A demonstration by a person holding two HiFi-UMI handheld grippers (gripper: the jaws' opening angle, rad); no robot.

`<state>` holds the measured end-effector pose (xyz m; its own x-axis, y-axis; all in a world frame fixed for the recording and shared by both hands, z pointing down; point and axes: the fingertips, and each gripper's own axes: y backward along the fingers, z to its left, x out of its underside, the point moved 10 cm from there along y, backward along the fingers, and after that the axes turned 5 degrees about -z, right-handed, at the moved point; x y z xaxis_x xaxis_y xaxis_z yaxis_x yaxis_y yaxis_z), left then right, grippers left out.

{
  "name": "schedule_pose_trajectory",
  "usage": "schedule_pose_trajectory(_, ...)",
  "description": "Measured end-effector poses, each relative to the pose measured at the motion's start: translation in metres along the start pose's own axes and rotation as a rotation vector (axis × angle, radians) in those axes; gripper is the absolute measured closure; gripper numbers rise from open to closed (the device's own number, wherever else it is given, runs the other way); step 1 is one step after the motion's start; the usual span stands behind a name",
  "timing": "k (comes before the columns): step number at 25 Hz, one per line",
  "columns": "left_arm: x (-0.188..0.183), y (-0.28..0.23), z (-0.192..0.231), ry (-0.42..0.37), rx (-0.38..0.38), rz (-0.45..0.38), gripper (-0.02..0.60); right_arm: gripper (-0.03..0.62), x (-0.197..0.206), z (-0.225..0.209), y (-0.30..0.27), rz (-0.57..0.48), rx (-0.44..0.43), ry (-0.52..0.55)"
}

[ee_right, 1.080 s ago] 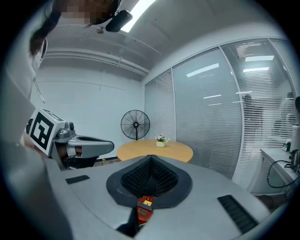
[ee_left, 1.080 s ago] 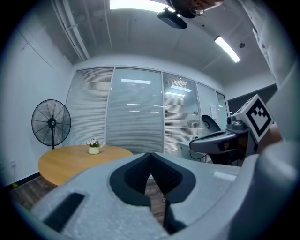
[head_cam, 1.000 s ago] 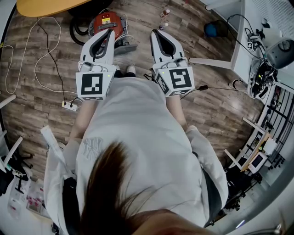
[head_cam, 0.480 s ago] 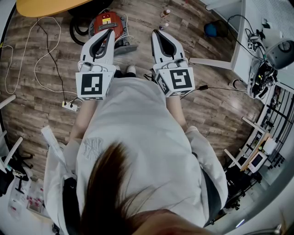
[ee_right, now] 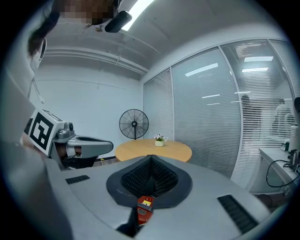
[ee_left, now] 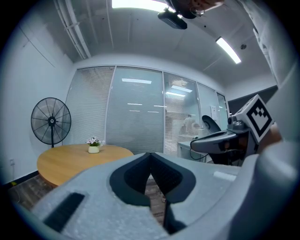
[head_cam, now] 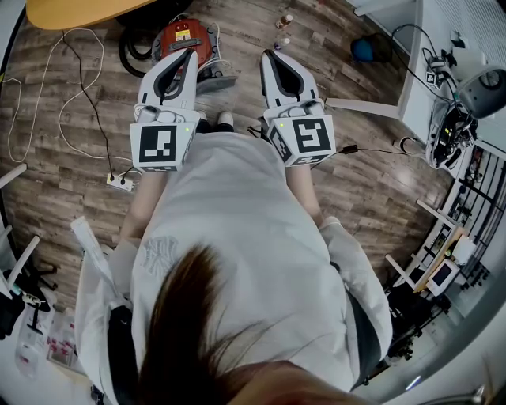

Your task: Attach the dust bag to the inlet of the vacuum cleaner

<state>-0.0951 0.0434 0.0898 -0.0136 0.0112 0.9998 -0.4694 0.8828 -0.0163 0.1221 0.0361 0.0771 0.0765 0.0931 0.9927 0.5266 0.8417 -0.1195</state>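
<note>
Head view shows the red vacuum cleaner [head_cam: 183, 38] on the floor [head_cam: 371, 182] ahead of the left gripper [head_cam: 191, 54] and right gripper [head_cam: 268, 55], both squeezed closed with nothing held; no dust bag shows, likely soft and light, best pinched at its stiff mouth.

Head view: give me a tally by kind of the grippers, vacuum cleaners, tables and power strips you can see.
Grippers: 2 (left gripper, right gripper)
Vacuum cleaner: 1
Round table: 1
Power strip: 1
Total: 5
</note>
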Motion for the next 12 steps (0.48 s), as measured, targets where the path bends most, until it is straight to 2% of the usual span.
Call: schedule_pose_trajectory(12,0.0,0.0,-0.0036,0.006,-0.001,0.002,0.565,0.592,-0.0003,-0.0024,0.0023,0.004,-0.001,0.004)
